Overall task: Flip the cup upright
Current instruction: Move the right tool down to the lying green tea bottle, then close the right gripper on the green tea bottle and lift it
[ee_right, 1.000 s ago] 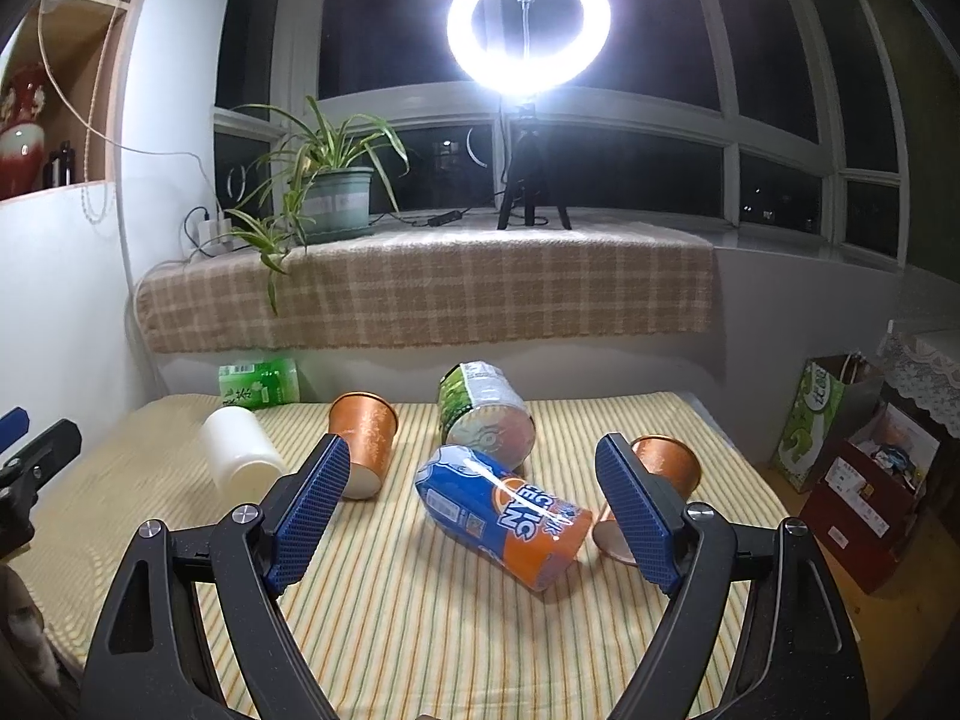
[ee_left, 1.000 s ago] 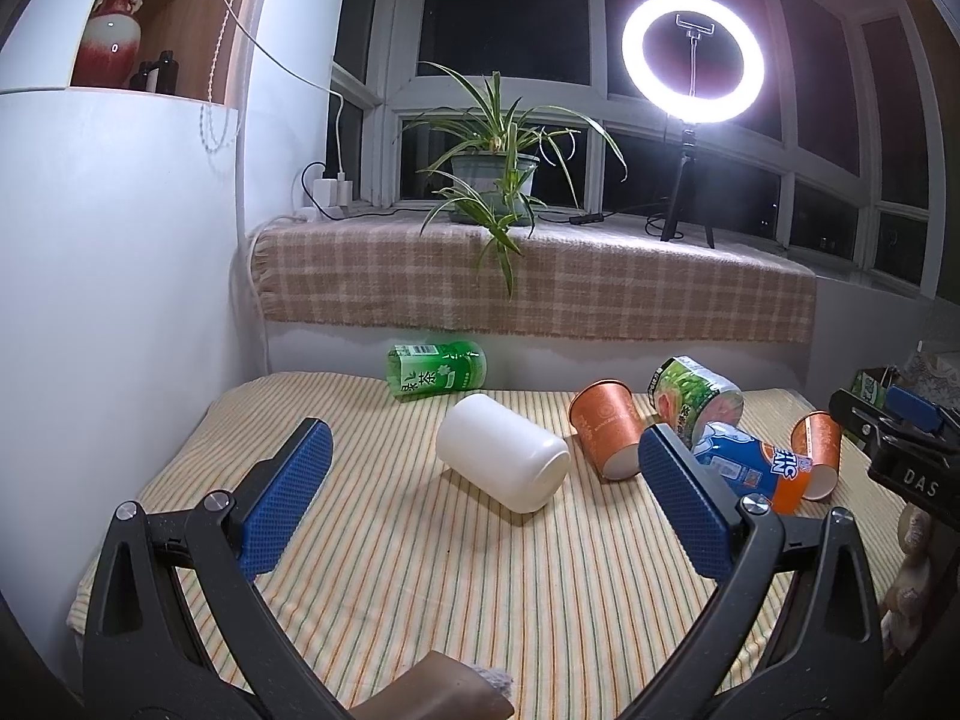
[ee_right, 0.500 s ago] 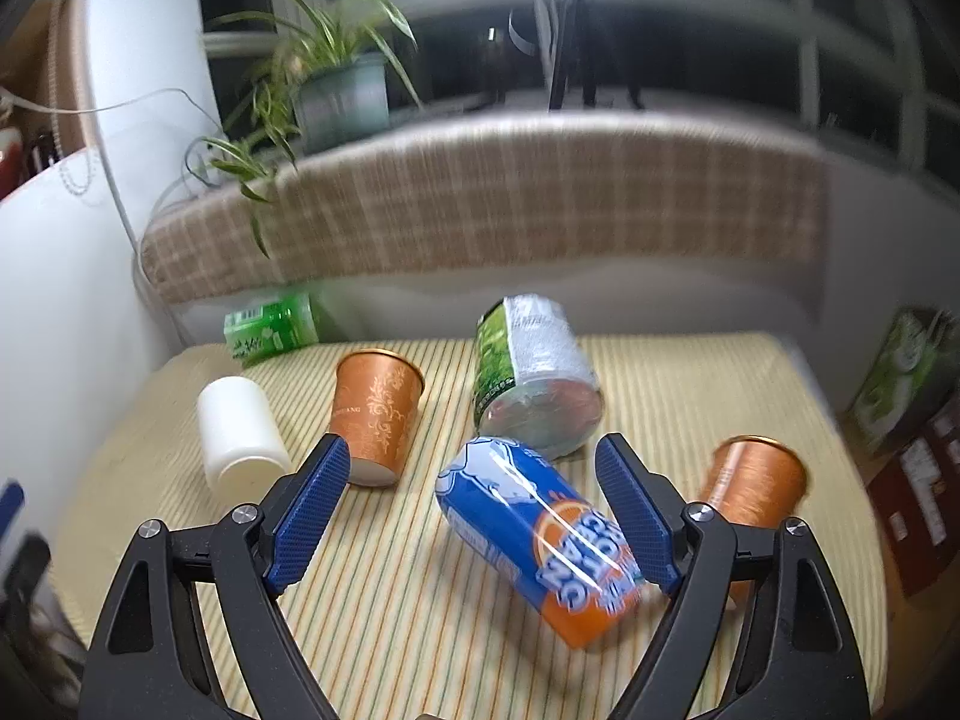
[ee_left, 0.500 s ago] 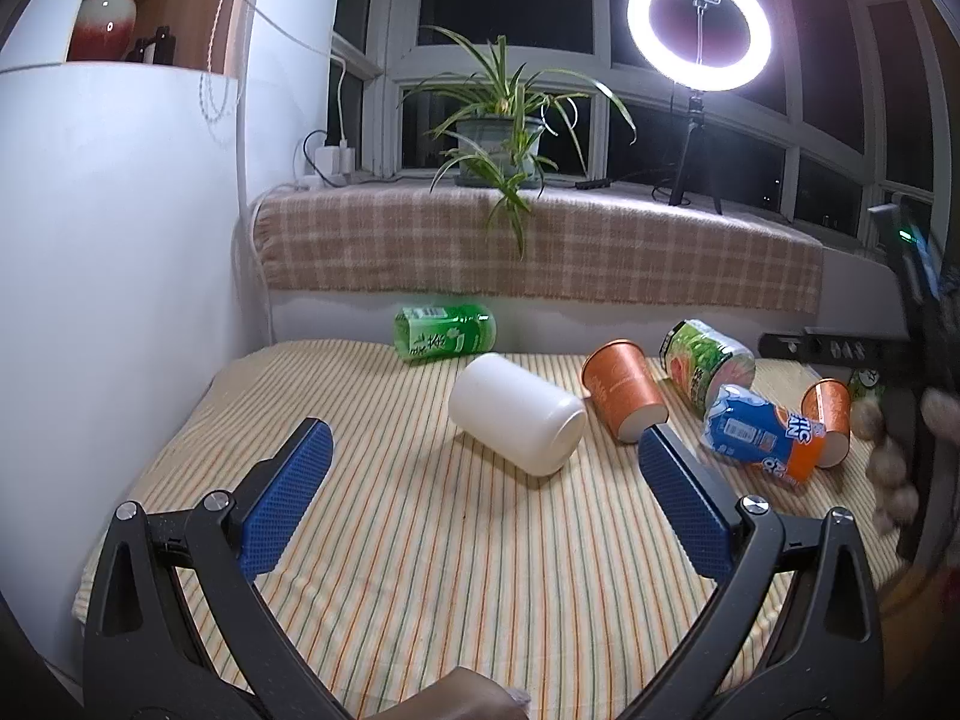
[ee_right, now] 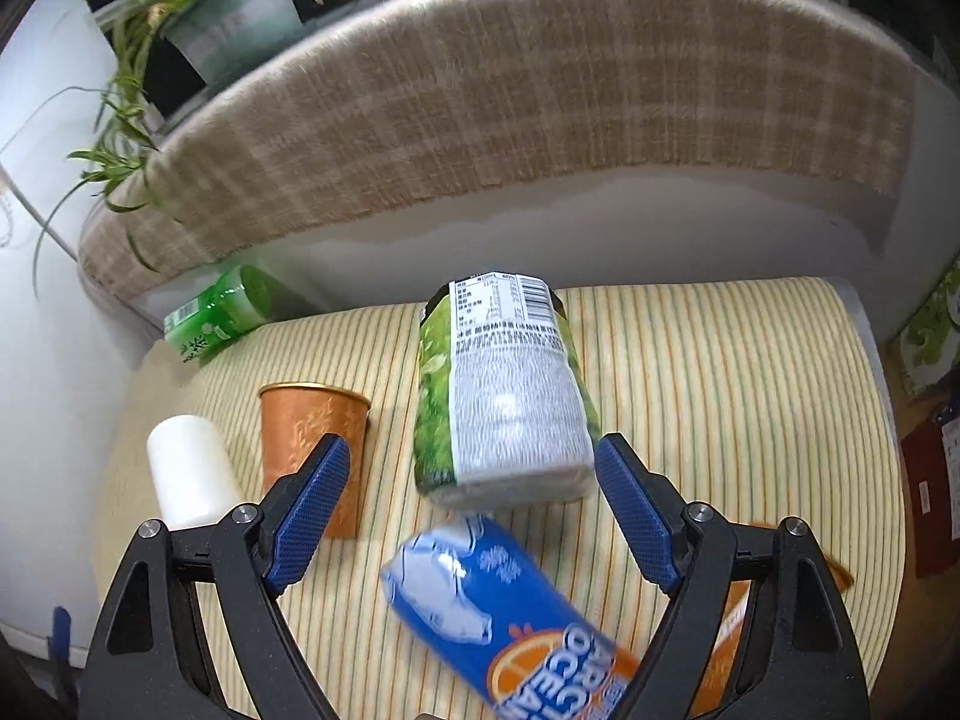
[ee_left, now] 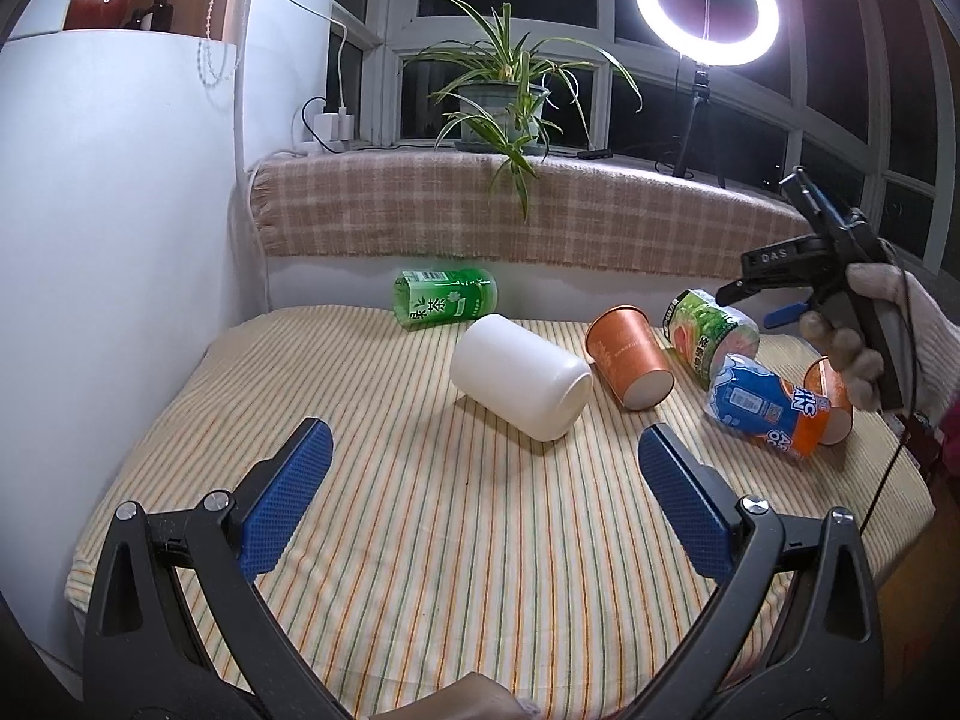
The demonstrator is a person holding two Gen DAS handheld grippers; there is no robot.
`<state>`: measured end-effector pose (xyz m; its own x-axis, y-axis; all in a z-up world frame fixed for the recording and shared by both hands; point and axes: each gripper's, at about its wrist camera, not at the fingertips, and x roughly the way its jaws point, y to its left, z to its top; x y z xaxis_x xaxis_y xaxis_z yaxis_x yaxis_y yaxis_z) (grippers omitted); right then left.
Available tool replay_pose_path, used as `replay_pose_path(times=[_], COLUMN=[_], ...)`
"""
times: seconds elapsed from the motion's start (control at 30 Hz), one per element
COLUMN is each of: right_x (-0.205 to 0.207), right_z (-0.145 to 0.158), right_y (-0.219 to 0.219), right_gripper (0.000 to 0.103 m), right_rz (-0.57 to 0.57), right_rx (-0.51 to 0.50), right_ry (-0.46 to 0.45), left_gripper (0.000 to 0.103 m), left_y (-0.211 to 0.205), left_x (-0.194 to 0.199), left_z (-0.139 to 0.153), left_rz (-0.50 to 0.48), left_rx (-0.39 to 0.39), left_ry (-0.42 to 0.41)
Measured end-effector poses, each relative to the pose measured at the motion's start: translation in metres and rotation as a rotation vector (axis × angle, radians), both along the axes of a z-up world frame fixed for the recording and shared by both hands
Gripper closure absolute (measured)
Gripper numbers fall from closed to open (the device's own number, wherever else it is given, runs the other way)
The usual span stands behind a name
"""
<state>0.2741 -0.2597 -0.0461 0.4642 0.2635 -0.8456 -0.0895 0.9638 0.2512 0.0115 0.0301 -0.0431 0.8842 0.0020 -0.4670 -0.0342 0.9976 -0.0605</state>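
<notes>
Several cups lie on their sides on the striped cloth (ee_left: 420,540). A white cup (ee_left: 521,383) lies mid-table, an orange paper cup (ee_left: 630,356) to its right, then a green-labelled cup (ee_left: 708,336), a blue-orange cup (ee_left: 765,405) and a second orange cup (ee_left: 831,393). My left gripper (ee_left: 480,498) is open and empty, short of the white cup. My right gripper (ee_right: 471,510) is open, raised and tilted down over the green-labelled cup (ee_right: 498,408), with the blue-orange cup (ee_right: 516,630) just below it. The right gripper also shows in the left wrist view (ee_left: 780,282).
A green tea bottle (ee_left: 444,299) lies at the back by the wall. A checked cloth ledge (ee_left: 540,210) with a potted plant (ee_left: 504,102) and a ring light (ee_left: 708,0) runs behind. A white wall (ee_left: 120,240) bounds the left side. Bags (ee_right: 930,330) stand right of the table.
My right gripper has risen and moved forward, tilting down over the green-labelled cup. My left gripper has lifted slightly and stayed open. The cups have not moved.
</notes>
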Motion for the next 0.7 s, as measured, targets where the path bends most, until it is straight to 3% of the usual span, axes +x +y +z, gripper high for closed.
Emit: replay_pose_path(times=[0.3, 0.7], right_x=[0.033, 0.044], right_z=[-0.025, -0.039], right_y=[0.009, 0.006], right_gripper=[0.019, 0.019], right_rz=[0.020, 0.024], right_rx=[-0.071, -0.086], right_ry=[0.109, 0.138], left_gripper=[0.000, 0.000], left_y=[0.009, 0.016], left_x=[0.001, 0.003], left_z=[-0.003, -0.005], left_rz=[0.019, 0.039], left_rx=[-0.006, -0.006], left_ry=[0.010, 0.012])
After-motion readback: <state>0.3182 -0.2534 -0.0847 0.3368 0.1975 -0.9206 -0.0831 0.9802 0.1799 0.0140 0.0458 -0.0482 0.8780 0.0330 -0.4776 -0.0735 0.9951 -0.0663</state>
